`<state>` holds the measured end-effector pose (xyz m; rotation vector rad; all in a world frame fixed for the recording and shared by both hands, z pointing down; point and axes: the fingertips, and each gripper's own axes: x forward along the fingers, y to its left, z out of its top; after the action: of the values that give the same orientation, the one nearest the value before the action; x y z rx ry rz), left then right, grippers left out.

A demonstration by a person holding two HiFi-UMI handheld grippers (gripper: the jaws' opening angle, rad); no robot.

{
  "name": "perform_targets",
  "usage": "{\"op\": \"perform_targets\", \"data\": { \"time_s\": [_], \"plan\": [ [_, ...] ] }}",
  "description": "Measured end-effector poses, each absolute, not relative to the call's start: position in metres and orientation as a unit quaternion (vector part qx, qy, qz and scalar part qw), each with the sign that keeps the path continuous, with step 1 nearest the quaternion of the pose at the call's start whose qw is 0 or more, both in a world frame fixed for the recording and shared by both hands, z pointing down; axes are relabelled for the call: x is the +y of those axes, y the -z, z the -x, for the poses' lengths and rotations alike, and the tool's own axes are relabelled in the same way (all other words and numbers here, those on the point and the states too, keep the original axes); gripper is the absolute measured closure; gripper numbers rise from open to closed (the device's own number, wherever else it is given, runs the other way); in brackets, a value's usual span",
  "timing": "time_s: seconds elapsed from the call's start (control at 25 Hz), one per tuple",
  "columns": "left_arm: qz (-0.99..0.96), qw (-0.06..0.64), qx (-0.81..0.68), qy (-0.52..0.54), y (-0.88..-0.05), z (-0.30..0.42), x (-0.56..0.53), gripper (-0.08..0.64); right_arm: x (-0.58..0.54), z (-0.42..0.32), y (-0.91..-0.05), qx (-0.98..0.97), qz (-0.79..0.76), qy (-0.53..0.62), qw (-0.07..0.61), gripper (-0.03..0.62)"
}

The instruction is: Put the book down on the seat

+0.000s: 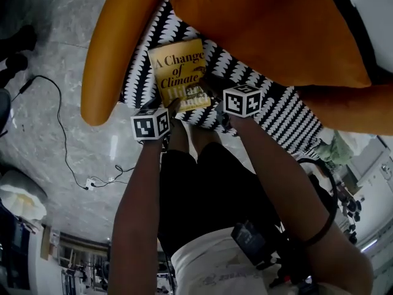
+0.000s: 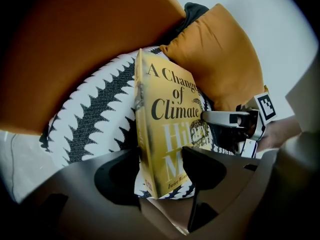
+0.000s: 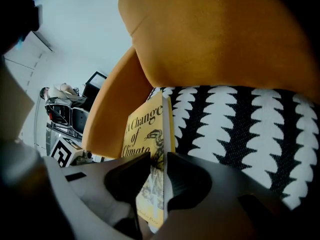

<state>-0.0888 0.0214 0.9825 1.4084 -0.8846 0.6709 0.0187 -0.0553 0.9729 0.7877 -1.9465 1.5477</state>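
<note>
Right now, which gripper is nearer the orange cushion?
Right. The right gripper holds the book at its edge beside the orange cushion; the left gripper holds the opposite edge, toward the chair's orange armrest.

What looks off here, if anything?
Nothing stands out. The book is intact, cover up, pinched at its lower edge by the left gripper and right gripper over the patterned seat. Nothing is spilled or damaged.
</note>
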Motion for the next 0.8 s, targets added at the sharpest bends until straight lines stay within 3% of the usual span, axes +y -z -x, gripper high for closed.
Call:
{"op": "perform_targets", "data": {
  "time_s": [0.24, 0.48, 0.8],
  "plan": [
    [-0.612, 0.596, -0.41, -0.32, -0.974, 0.11, 0.016, 0.284, -0.064, -0.046, -0.966, -0.711, -0.333, -0.561, 0.264, 0.477],
    [-0.619, 0.59, -0.411, -0.317, -0.957, 0.119, 0.025, 0.289, -0.068, -0.063, -0.951, -0.726, -0.328, -0.543, 0.265, 0.531],
    [-0.655, 0.572, -0.397, -0.293, -0.899, 0.089, 0.023, 0.373, -0.057, -0.058, -0.904, -0.749, -0.299, -0.535, 0.254, 0.551]
  ]
}}
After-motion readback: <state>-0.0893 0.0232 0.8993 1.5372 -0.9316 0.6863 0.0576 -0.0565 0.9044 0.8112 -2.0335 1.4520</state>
